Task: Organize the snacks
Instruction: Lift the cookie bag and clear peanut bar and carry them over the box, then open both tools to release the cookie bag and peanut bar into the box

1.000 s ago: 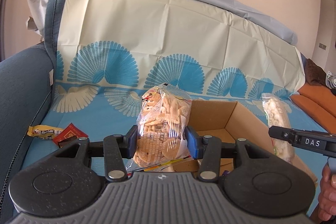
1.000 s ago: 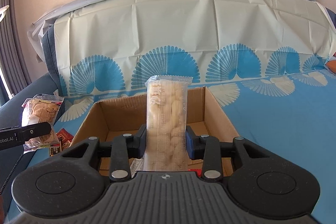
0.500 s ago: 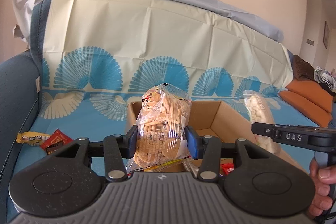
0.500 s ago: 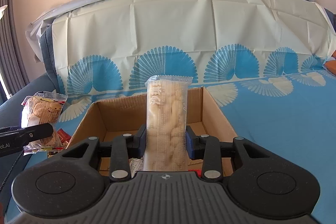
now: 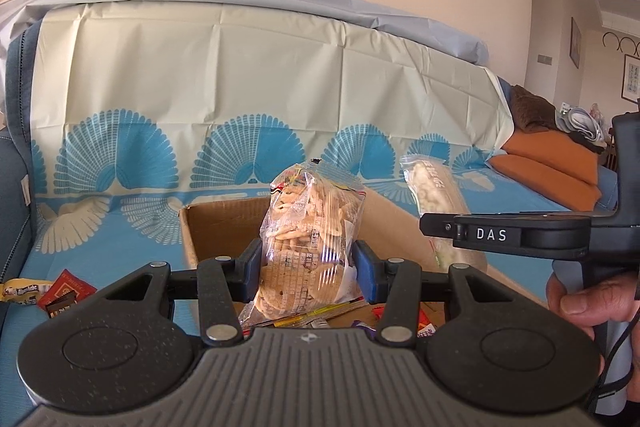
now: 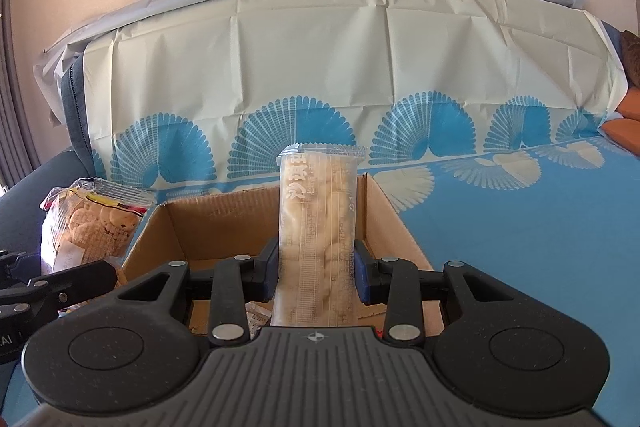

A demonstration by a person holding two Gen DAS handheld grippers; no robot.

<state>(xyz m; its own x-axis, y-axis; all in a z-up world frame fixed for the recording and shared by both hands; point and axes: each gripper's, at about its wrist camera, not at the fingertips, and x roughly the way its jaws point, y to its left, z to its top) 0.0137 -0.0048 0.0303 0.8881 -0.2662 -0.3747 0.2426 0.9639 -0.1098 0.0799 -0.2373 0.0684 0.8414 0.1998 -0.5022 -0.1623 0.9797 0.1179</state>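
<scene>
Left hand-held gripper (image 5: 308,263) closed on a clear bag of biscuits (image 5: 310,247), blue pads pressed against both sides of the bag's lower half, bag upright and lifted in front of the open cardboard box (image 5: 220,227). Right hand-held gripper (image 6: 316,267) likewise clamped, jaws narrowed onto a long clear pack of pale snacks (image 6: 318,227), pack standing upright between the pads and rising above the box's far wall (image 6: 220,223). Seen from the left wrist view: the right tool just to the right, marked "DAS", with a hand (image 5: 588,303) wrapped round its grip, and the long pack beyond it. Seen from the right wrist view: the biscuit bag at the left, just outside the box's left wall, over the left tool's dark finger. Inside the box, a few small wrappers (image 5: 320,315) on the bottom. On the blue patterned cover (image 6: 540,247) of the sofa, left of the box, a yellow packet (image 5: 20,293) and a red packet (image 5: 66,291) lying side by side.
</scene>
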